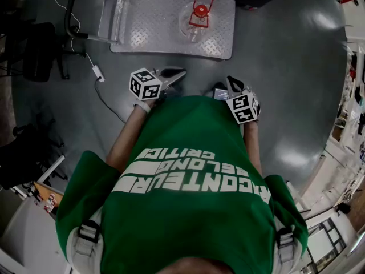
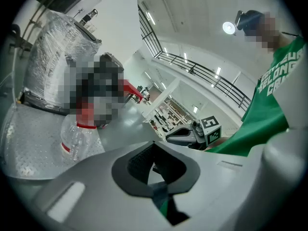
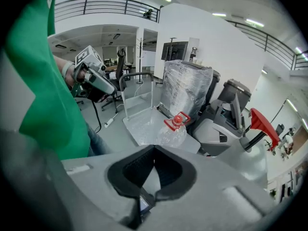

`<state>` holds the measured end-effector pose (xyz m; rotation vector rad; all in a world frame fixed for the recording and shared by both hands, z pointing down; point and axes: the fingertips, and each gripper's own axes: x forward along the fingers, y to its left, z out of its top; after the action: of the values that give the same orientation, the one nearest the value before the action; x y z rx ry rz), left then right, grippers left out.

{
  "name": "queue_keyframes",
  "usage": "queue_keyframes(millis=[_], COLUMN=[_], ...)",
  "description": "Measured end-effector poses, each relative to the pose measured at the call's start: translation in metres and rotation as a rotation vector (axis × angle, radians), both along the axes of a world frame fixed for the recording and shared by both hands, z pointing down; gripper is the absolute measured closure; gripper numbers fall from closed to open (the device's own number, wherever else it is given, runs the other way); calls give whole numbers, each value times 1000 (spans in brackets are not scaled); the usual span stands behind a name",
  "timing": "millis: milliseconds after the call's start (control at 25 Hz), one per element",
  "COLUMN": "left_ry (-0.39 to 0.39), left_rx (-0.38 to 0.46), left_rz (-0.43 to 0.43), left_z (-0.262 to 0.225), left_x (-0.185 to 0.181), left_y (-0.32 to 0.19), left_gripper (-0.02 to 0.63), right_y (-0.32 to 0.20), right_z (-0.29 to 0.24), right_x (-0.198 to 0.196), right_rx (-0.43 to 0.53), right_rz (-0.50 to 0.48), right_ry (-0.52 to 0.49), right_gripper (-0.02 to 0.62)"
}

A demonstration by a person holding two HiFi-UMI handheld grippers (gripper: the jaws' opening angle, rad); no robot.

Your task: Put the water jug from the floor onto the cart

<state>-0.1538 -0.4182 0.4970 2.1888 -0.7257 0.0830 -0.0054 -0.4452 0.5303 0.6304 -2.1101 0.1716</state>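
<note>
I see the clear plastic water jug with red cap and handle (image 1: 195, 21) standing on the grey checker-plate cart (image 1: 148, 21), apparently upright and right of the cart's middle. My left tongs (image 1: 179, 73) and right tongs (image 1: 230, 83) are both closed and empty, short of the cart. The jug lies ahead between them, neither clearly nearer.

Your head view is dim and grey. Soft glare pools on the floor (image 1: 328, 20) at the right, and the cart (image 1: 159, 16) deck shows only a dull sheen. Both gripper views are bright, lit by ceiling lights (image 2: 229, 28), and bow heavily toward black corners. Your green shirt (image 3: 38, 105) sits blurred close to the lens.
</note>
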Motion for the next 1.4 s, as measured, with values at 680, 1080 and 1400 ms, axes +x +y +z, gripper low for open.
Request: queue_keyframes(millis=[680,1080,1400], left_ry=[-48,-65,-67], left_rx=[2,2,6], left_rz=[-38,-66,-74], left_z=[6,10,11], left_x=[89,112,119], left_y=[-15,-18,-23], left_gripper=[592,594,594], right_y=[-22,-26,-30], right_z=[6,15,22], right_x=[91,110,115], right_rx=[-16,-28,-34], right_rz=[-1,-12,-26], right_ry=[-80,-104,-107], right_gripper=[602,603,603])
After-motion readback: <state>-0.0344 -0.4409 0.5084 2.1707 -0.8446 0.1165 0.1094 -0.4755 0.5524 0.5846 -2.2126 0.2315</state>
